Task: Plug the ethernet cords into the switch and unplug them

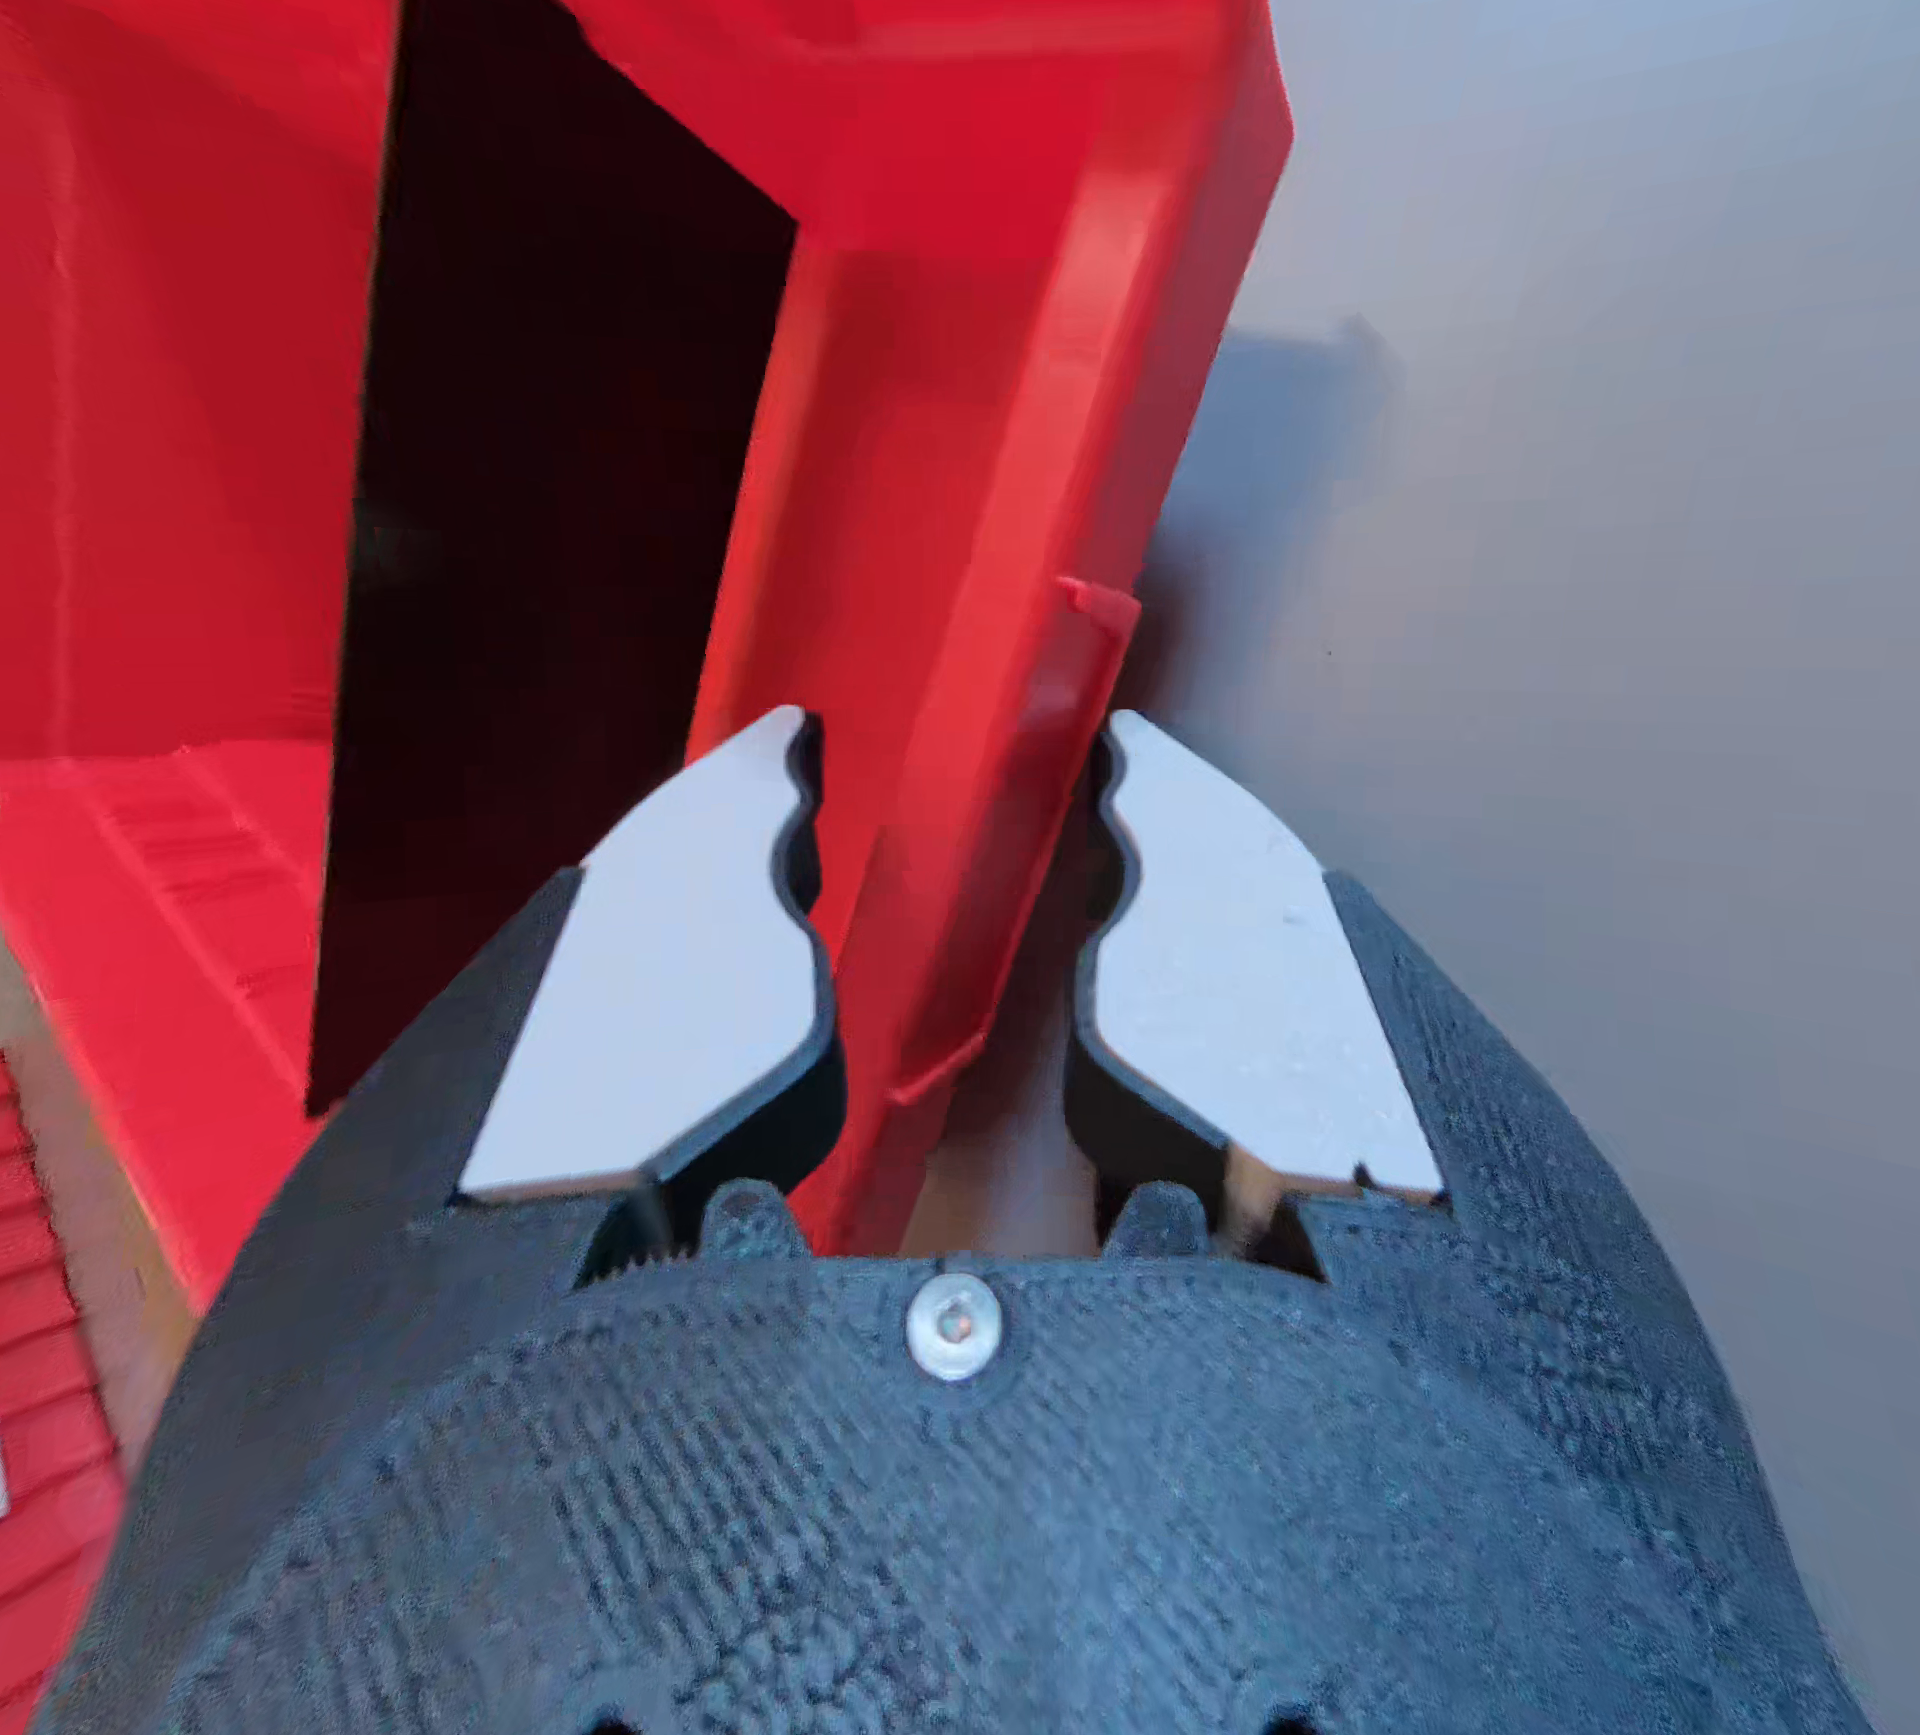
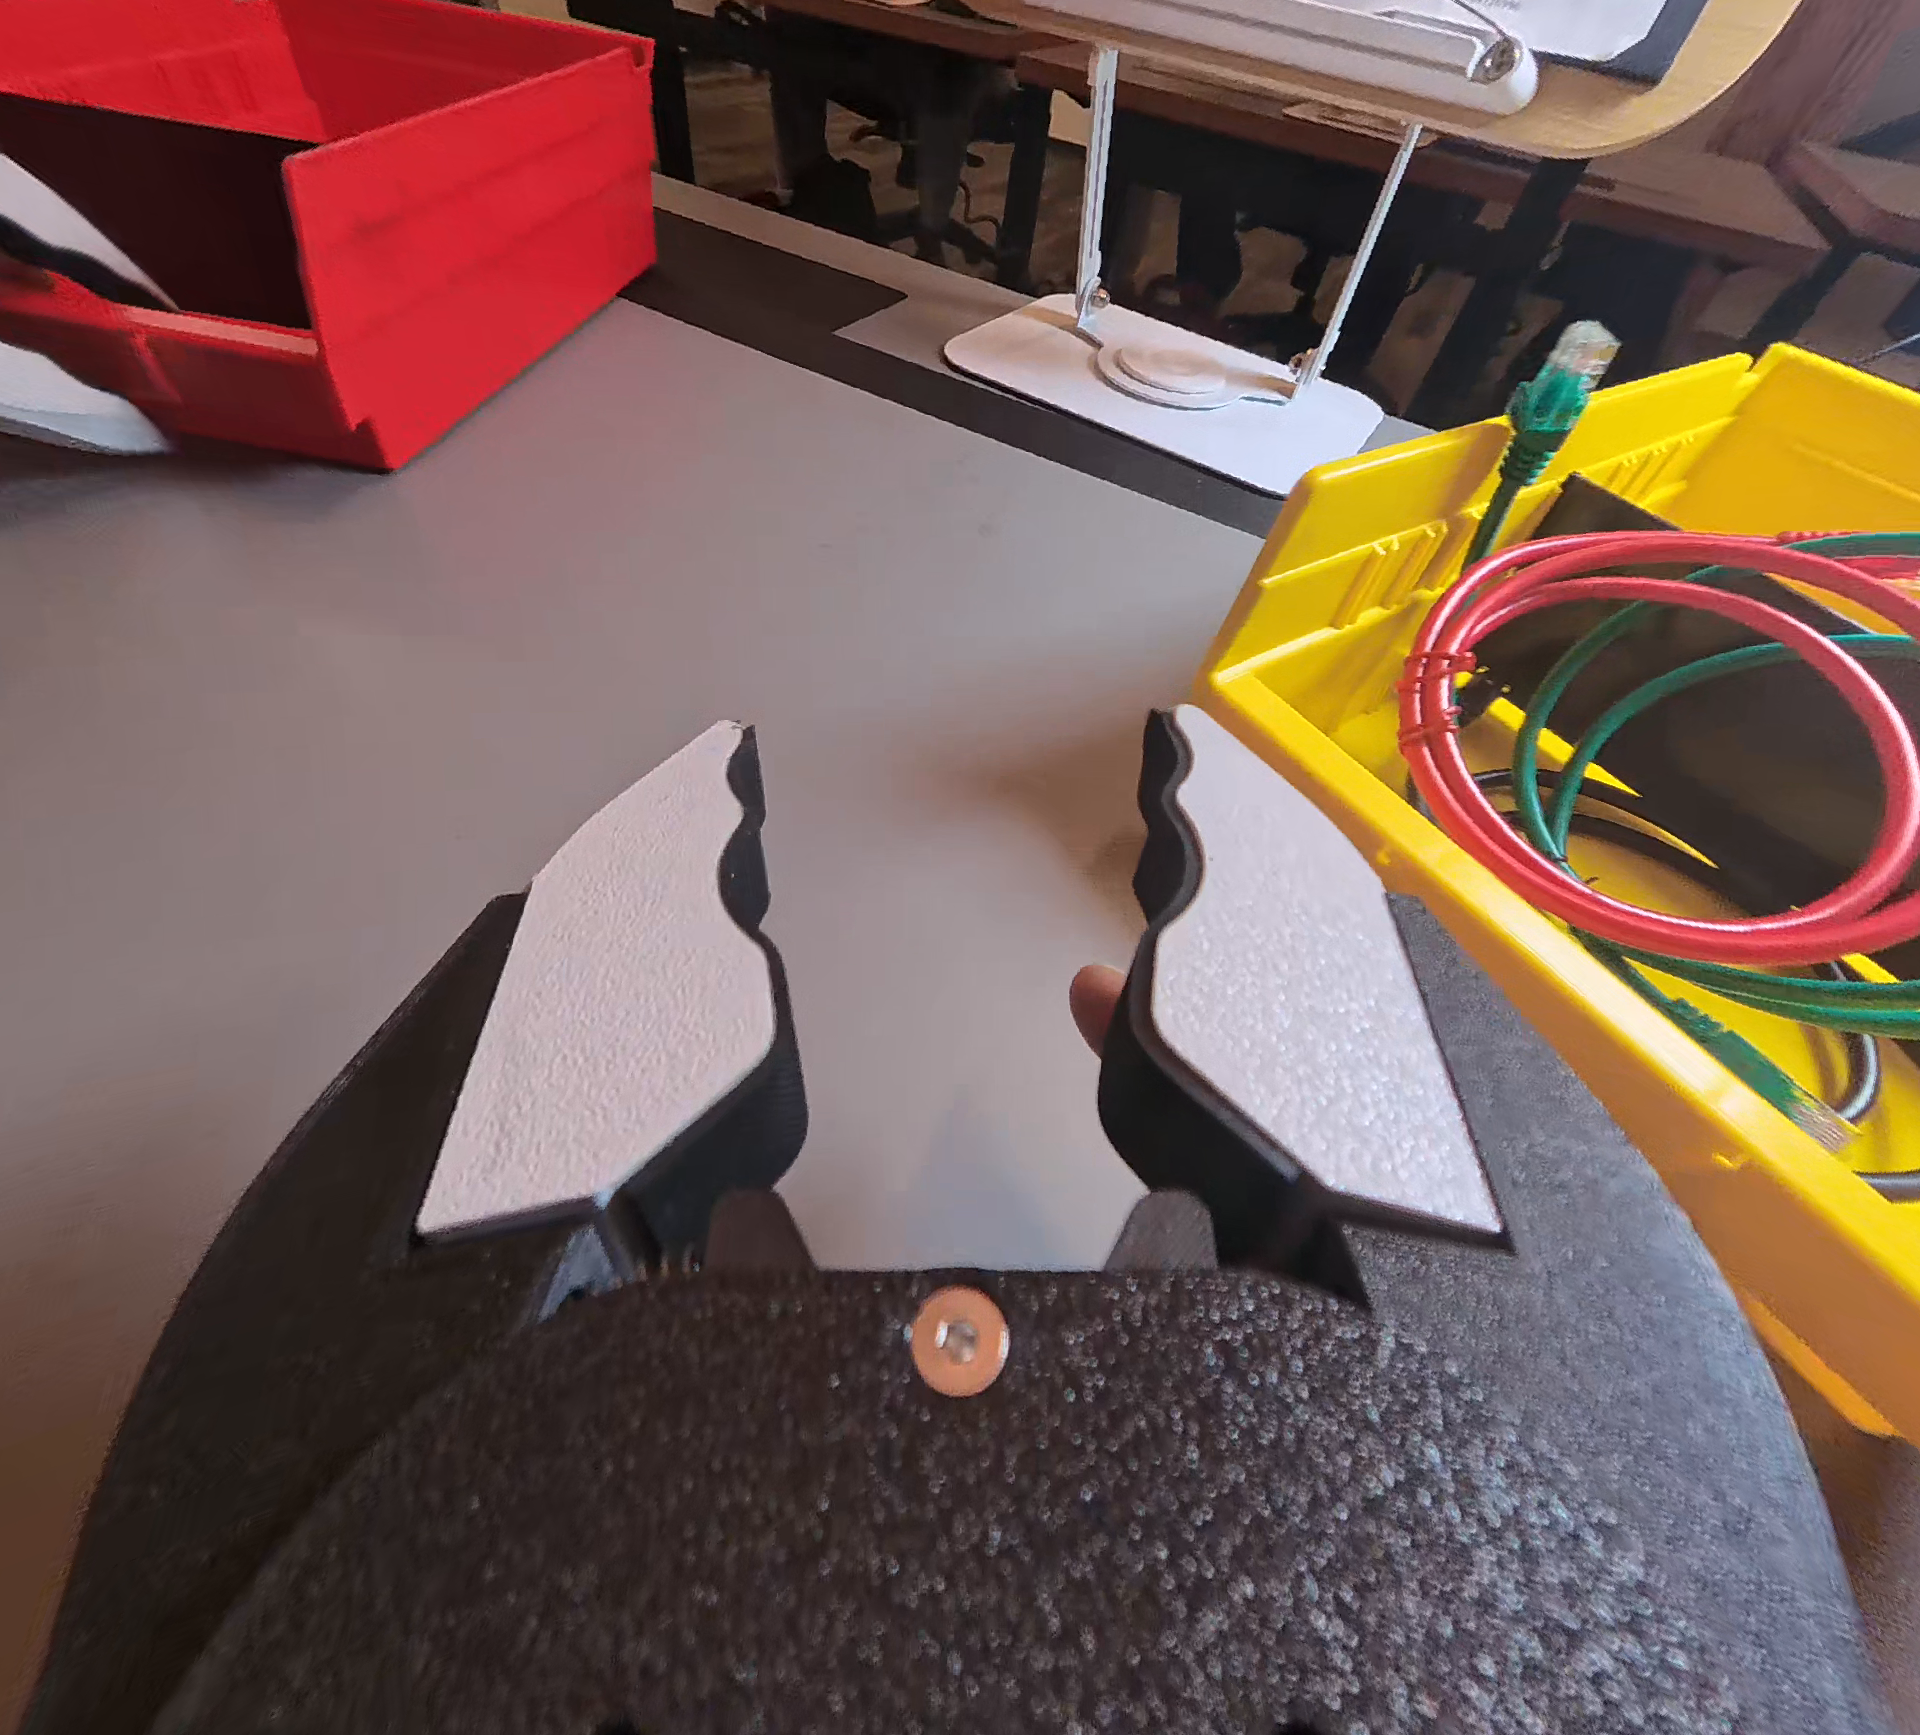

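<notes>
My left gripper (image 1: 961, 729) straddles the side wall of a red bin (image 1: 935, 75): one finger is inside, one outside, and the jaws are closed on the wall. A dark flat panel (image 1: 561, 490) lies inside the bin. In the right wrist view the red bin (image 2: 468, 251) sits at the far left, with the left gripper's white fingers (image 2: 62, 428) at its near wall. My right gripper (image 2: 954, 727) is open and empty above the grey table (image 2: 727, 594). A yellow bin (image 2: 1351, 563) to its right holds a coiled red cord (image 2: 1714, 937), a green cord (image 2: 1548, 407) and a dark flat thing (image 2: 1621, 522).
A white stand (image 2: 1174, 376) holding a clipboard with a printed sheet is at the table's far edge, between the bins. More tables stand behind it. A person's fingertip (image 2: 1096, 999) shows under my right gripper. The left gripper's tips are roughly 35 cm from the right gripper's.
</notes>
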Tool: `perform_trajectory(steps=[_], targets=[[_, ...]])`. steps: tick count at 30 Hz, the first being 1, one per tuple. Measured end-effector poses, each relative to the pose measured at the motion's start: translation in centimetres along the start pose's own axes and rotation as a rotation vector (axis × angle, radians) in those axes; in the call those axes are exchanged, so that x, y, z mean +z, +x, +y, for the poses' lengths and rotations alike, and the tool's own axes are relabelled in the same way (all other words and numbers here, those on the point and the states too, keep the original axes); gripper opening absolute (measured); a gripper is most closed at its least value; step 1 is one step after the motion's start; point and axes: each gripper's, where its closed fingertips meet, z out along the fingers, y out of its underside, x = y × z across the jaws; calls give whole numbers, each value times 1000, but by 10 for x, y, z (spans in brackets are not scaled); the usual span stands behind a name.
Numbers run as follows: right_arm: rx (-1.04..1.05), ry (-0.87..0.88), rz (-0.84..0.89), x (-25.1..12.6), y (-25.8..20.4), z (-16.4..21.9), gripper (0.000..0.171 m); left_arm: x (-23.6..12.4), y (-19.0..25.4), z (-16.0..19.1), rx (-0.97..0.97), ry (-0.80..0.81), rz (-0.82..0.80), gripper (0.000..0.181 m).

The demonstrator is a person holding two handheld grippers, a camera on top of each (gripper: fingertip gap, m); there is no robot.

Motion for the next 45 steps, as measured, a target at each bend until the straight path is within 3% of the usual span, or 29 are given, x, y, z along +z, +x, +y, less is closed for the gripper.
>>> perform_trajectory(steps=[2, 7, 12, 14, 15, 17, 21, 27, 31, 34, 37, 40, 45], targets=[[-44, -53, 35, 0, 12, 5, 71, 6, 4, -5, 88, 18, -10, 36], [-461, -389, 203, -9, 85, 26, 76, 0, 18, -19, 151, 59, -43, 33], [-665, -698, 32, -5, 115, 55, 69, -17, 62, -47, 258, 162, 26, 33], [-760, -781, -33, 3, 119, 72, 50, -22, 83, -65, 318, 209, 53, 33], [-841, -772, -13, 8, 123, 73, 33, -24, 93, -75, 343, 235, 71, 33], [-1001, -752, 8, 9, 123, 70, 33, -28, 112, -93, 394, 281, 112, 33], [-993, -633, -77, -7, 86, 70, 32, -30, 138, -126, 494, 356, 178, 34], [-1057, -518, -143, -61, 22, 74, 33, -9, 141, -174, 538, 404, 203, 36], [-822, -365, -275, -107, -35, 60, 36, -5, 140, -190, 429, 433, 231, 46], [-487, -184, -311, -151, -52, 27, 42, -50, 143, -203, 232, 602, 333, 45], [-204, -18, -81, -186, -2, 7, 41, -102, 163, -210, -45, 712, 525, 44], [-2, 39, 176, -209, 60, 21, 43, -131, 197, -216, -219, 733, 640, 49], [122, -49, 252, -188, 84, 58, 56, -128, 228, -241, -335, 720, 559, 53]])
